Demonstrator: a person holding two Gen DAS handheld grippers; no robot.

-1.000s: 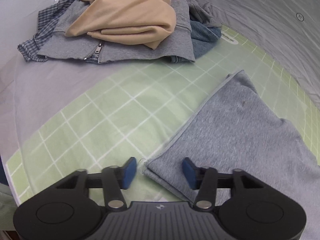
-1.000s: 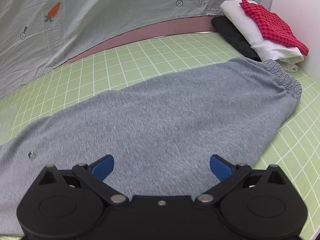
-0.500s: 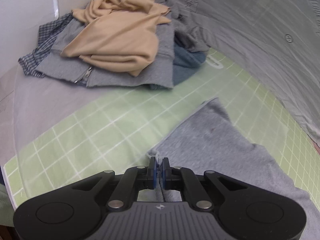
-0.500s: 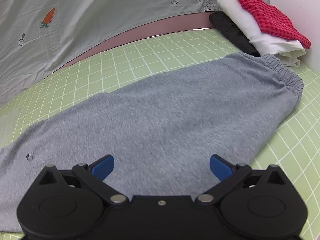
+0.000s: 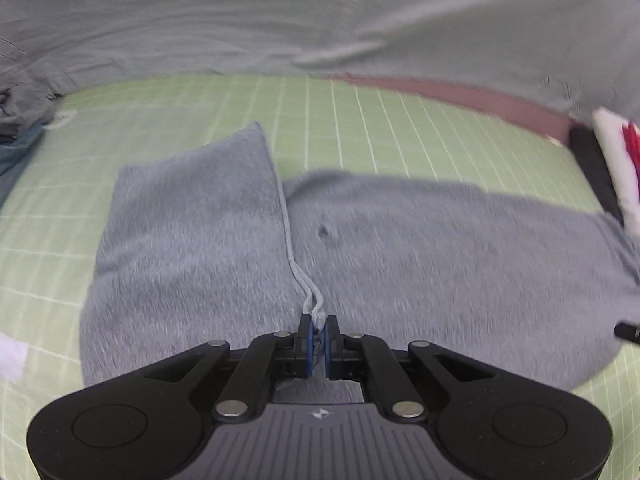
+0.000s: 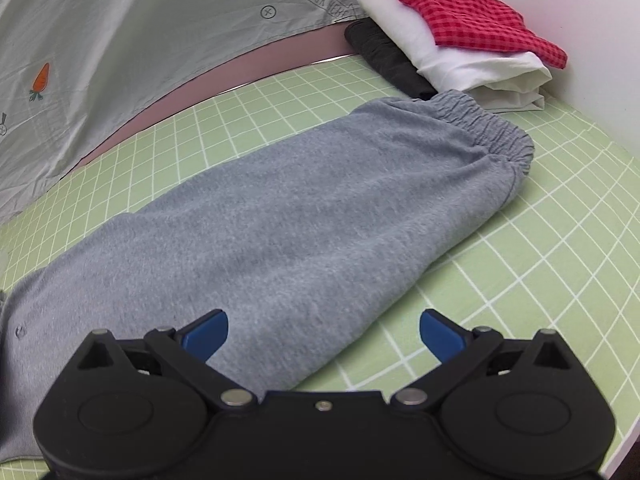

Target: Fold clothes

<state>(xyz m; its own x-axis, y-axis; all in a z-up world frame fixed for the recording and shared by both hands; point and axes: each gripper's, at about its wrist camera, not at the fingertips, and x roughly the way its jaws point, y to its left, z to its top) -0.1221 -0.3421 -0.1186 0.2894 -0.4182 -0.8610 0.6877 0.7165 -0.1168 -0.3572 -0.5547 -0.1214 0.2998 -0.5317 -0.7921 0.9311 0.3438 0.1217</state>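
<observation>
Grey sweatpants (image 6: 288,208) lie along the green grid mat (image 6: 540,264), with the elastic waistband (image 6: 484,124) at the far right. My left gripper (image 5: 319,334) is shut on the hem of the leg end and holds it lifted, so the leg (image 5: 192,240) folds back over the rest of the pants (image 5: 460,256). Near the front edge of the pants my right gripper (image 6: 324,328) stands open just above the cloth, its left finger over the fabric and its right finger over the mat.
A stack of folded clothes, red checked (image 6: 476,16) on white (image 6: 460,64) on black (image 6: 384,56), sits at the far right corner. A grey printed sheet (image 6: 140,40) hangs along the back. An unfolded pile (image 5: 16,120) shows at the left wrist view's far left.
My left gripper closed on the leg hem, then swung it up and to the right over the pants. The right gripper shifted right along the pants and stayed open.
</observation>
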